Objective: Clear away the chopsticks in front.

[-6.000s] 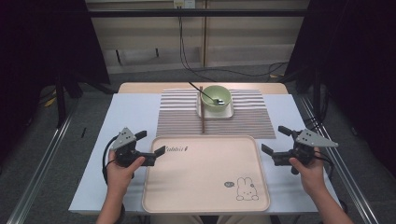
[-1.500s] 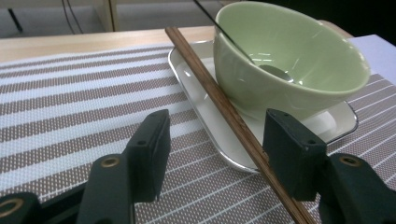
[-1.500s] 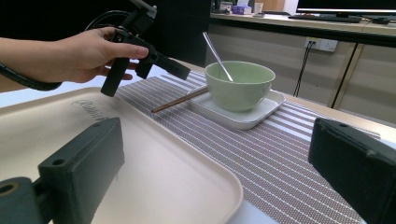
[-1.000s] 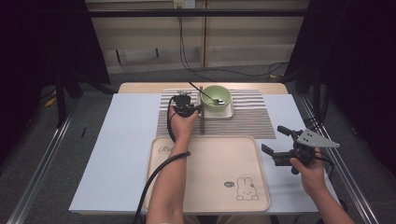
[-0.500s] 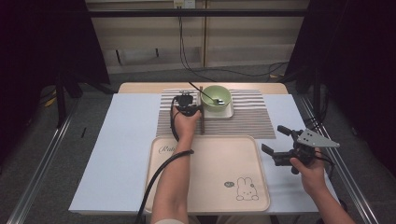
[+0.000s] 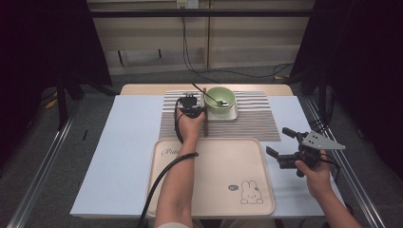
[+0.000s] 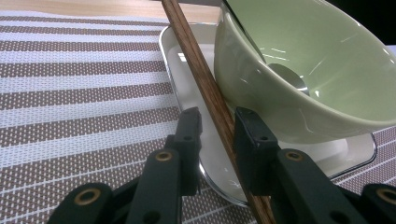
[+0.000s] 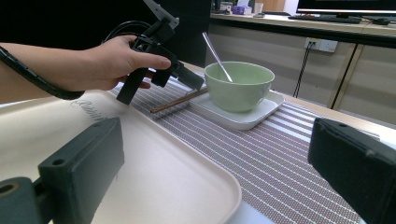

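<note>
So on the left side of the worktop (image 6: 119, 156) there's just bare pale-blue surface, then comes the big beige tray (image 6: 223, 166) near the front edge, with a little rabbit printed in one corner and nothing lying in it. The person's left arm stretches right across that tray to the striped placemat (image 6: 256, 121) behind it, wrist bent down, cable trailing back along the forearm. The left tongs (image 7: 217, 126) are down at the wooden chopsticks (image 7: 205, 79), which lean along the edge of the white square plate (image 7: 187, 60), touching the side of the green bowl (image 7: 303, 70). The jaws sit either side of the sticks, one pressed against the wood, the other with a sliver of gap, so not fully clamped as far as I can see. The bowl stands on that plate and has a metal spoon (image 8: 215, 50) in it, handle sticking up over the rim. Over on the right, the right tongs (image 6: 284, 147) hang just off the tray's edge, held low in the hand, jaws spread wide with nothing between them.
</note>
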The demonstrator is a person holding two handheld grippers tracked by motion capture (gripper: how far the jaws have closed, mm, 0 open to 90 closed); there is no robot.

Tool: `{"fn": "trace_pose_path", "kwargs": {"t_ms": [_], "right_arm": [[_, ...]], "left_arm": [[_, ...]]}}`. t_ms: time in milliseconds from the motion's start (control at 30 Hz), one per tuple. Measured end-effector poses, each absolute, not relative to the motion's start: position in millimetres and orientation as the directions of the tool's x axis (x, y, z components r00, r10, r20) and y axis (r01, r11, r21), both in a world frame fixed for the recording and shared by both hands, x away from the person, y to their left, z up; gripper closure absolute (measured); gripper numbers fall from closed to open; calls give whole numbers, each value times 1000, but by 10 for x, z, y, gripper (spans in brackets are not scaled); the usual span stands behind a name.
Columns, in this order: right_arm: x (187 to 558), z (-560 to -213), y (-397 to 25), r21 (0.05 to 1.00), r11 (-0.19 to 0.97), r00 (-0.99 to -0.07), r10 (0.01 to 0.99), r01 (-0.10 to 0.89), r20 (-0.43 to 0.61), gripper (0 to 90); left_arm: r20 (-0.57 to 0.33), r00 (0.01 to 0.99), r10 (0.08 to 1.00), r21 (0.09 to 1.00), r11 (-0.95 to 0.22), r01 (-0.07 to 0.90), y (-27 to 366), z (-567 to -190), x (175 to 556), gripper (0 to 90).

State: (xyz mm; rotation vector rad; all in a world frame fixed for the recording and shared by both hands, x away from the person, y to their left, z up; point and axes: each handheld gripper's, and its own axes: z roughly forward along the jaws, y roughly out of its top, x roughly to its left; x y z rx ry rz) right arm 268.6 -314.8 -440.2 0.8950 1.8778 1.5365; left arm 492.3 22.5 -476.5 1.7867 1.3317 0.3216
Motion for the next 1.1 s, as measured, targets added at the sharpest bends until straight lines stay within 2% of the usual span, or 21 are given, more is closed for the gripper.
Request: {"fn": "trace_pose_path", "kwargs": {"t_ms": [1100], "right_arm": [[2683, -4396, -3156, 980, 129, -629, 778, 149, -6, 31]], "left_arm": [[-268, 353, 897, 730, -50, 681, 236, -4776, 4953, 732]]}}
